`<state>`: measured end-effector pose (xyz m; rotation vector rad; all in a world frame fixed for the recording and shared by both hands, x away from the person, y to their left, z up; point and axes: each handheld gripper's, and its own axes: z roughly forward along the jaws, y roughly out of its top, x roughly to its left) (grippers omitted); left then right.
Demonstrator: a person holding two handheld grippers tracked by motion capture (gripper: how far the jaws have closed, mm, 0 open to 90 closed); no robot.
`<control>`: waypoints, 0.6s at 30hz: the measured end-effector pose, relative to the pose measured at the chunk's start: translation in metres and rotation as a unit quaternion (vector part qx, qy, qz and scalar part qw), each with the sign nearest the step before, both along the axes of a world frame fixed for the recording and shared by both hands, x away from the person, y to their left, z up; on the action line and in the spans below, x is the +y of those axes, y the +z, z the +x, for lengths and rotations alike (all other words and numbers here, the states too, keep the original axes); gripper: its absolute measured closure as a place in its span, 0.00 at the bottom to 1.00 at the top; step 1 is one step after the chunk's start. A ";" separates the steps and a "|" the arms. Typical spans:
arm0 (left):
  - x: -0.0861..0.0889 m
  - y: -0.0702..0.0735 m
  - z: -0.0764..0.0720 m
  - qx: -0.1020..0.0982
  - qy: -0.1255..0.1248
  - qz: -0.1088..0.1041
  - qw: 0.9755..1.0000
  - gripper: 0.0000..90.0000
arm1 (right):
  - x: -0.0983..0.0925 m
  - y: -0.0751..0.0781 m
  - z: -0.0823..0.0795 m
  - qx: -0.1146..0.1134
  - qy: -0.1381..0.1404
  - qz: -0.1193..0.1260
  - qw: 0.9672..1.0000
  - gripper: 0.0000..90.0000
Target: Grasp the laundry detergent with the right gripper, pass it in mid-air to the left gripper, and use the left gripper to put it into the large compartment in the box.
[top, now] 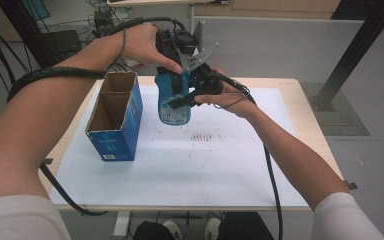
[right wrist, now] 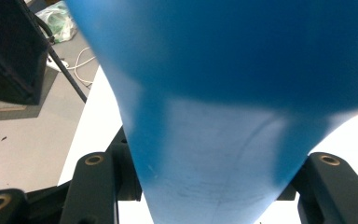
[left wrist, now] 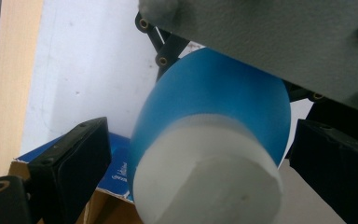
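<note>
Forearms frame the blue box (top: 116, 120), standing open-topped on the desk (top: 230, 165). Just right of the box, above it, both claws meet on a blue pouch (top: 174, 100): right claw (top: 190, 96) clamps it; left claw (top: 180, 75) jaws spread around it, contact unclear.

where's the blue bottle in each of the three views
High view: the blue bottle is at upper centre, held above the white table between both hands, right of the open blue box.
Left gripper view: centre, its white end toward the camera, between the black jaws.
Right gripper view: blurred blue body across the middle and top.
Shared landmark: the white table top.
</note>
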<state>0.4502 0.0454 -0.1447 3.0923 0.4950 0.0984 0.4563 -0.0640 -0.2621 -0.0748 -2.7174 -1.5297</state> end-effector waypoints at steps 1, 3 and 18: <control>0.000 0.000 0.000 -0.001 -0.001 0.001 1.000 0.06 | 0.000 0.000 0.000 0.001 0.000 0.000 1.000 0.48; 0.000 0.000 0.000 -0.001 0.001 -0.001 1.000 0.06 | 0.001 0.000 0.001 -0.004 0.002 0.002 1.000 0.48; 0.003 0.000 -0.001 0.002 0.002 -0.001 1.000 0.06 | 0.004 -0.001 0.000 -0.004 0.004 0.001 1.000 0.48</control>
